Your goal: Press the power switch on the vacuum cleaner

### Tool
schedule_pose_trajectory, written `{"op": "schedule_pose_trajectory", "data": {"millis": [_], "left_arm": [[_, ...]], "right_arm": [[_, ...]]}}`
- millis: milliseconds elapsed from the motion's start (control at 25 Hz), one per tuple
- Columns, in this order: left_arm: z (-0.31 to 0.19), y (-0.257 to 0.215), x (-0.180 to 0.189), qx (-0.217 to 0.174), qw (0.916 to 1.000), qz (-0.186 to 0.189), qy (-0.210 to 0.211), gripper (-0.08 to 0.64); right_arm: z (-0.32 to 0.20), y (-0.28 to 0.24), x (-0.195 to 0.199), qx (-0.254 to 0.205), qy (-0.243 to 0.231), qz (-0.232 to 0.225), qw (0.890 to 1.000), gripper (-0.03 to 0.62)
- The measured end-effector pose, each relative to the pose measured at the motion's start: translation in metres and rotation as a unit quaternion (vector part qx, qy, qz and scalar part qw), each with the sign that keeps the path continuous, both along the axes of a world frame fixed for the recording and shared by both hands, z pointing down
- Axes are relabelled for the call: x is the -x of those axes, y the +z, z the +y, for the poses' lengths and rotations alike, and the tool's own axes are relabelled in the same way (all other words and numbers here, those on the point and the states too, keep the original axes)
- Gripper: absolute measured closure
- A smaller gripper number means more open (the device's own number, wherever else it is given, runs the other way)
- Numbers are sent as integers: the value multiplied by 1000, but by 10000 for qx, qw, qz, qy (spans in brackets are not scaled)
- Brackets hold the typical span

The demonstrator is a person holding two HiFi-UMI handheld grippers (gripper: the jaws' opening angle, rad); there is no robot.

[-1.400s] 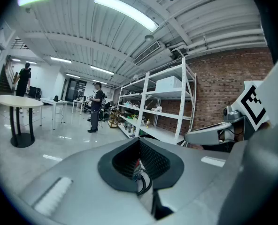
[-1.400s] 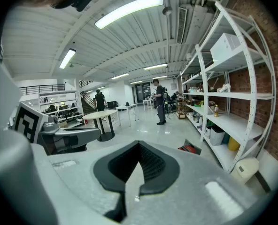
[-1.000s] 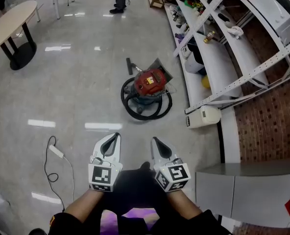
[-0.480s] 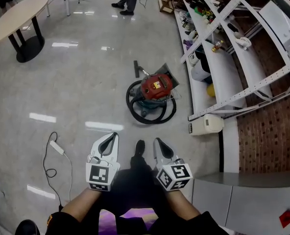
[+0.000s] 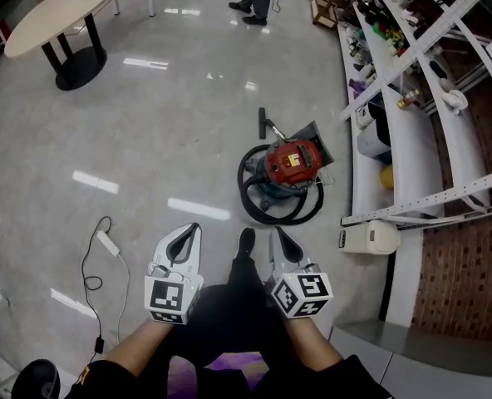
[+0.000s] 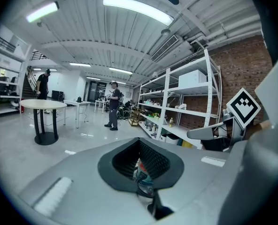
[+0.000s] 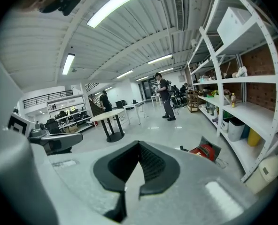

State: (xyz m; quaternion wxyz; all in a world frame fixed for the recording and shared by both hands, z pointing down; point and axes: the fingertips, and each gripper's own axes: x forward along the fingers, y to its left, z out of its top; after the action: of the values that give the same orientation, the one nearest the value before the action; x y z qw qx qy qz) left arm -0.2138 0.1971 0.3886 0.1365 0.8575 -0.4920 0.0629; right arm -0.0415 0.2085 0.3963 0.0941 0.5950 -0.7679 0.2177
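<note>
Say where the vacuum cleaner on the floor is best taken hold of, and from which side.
Probably the red top of the vacuum cleaner, coming from above: the black hose coils round its base, which would get in the way of a side approach. Whether a handle sits on top is too small to tell.

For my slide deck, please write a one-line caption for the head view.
Left gripper and right gripper, both shut, short of the red vacuum cleaner with its coiled black hose.

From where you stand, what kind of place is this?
Likely a workshop or lab hall: stocked white shelving against a brick wall, a round table, a vacuum cleaner on polished floor.
</note>
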Motion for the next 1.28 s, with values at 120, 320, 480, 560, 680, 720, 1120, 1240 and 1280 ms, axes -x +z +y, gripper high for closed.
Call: {"op": "schedule_pose_trajectory", "data": {"millis": [120,320,480,560,680,720,1120,1240,1280], "left_arm": [[-28,4,-17,83,9999,13,-109,543],[-74,7,-64,219,9997,-39,-97,543],[-114,12,-105,325,9994,-113,-82,543],[-133,15,-126,364,9992,-150,-69,543],[-157,22,-155,433,9988,-234,-40,543],[-164,24,-164,454,9986,-264,-31,543],[-206,39,-217,500,9970,-583,99,543],[-214,44,-220,525,9966,-634,40,543],[-217,45,-222,522,9966,-643,35,543]], "right_arm": [[-31,5,-16,41,-114,-5,9999,600],[-76,16,-60,243,-159,-49,9996,600],[-114,27,-101,399,-146,-90,9991,600],[-133,32,-121,438,-172,-82,9989,600],[-157,39,-143,440,-341,43,9984,600],[-164,41,-146,440,-414,63,9982,600],[-207,72,-183,623,-604,28,9962,600],[-212,80,-188,709,-616,56,9956,600],[-213,83,-190,747,-615,54,9953,600]]}}
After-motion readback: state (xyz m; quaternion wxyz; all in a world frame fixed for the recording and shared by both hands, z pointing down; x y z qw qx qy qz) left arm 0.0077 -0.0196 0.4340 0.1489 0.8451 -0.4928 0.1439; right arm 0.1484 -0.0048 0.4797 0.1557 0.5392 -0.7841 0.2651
